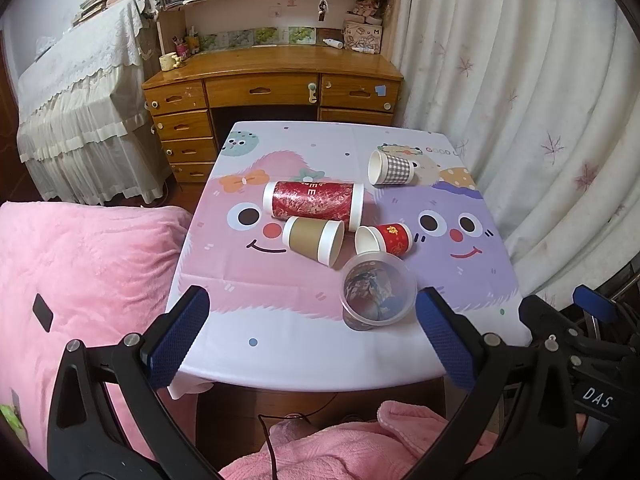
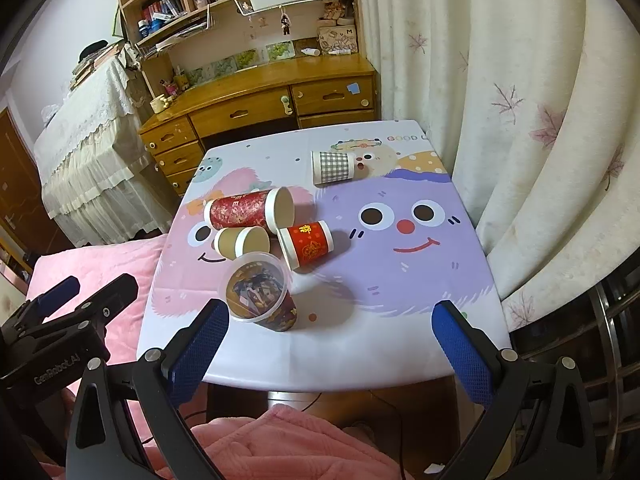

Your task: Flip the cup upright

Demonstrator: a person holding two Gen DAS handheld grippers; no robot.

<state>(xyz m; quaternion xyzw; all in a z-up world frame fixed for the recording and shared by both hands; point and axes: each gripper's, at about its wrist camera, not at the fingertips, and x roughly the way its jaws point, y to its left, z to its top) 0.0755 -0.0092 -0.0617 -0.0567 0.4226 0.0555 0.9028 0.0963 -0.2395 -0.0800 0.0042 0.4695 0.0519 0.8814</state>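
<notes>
Five cups are seen on the cartoon tablecloth (image 1: 280, 344): the clear plastic cup (image 1: 376, 296) stands upright nearest the front edge, mouth up. Behind it, the tall red cup (image 1: 314, 203), the brown cup (image 1: 314, 239), the small red cup (image 1: 386, 239) and the checked cup (image 1: 392, 168) are tipped over, long axes level. The left gripper (image 1: 312, 336) and right gripper (image 2: 330, 340) are both held wide open, short of that edge, nothing gripped.

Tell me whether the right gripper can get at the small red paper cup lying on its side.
Probably yes: the right gripper is open and the small red paper cup lies ahead, though the clear plastic cup stands close on its left.
</notes>
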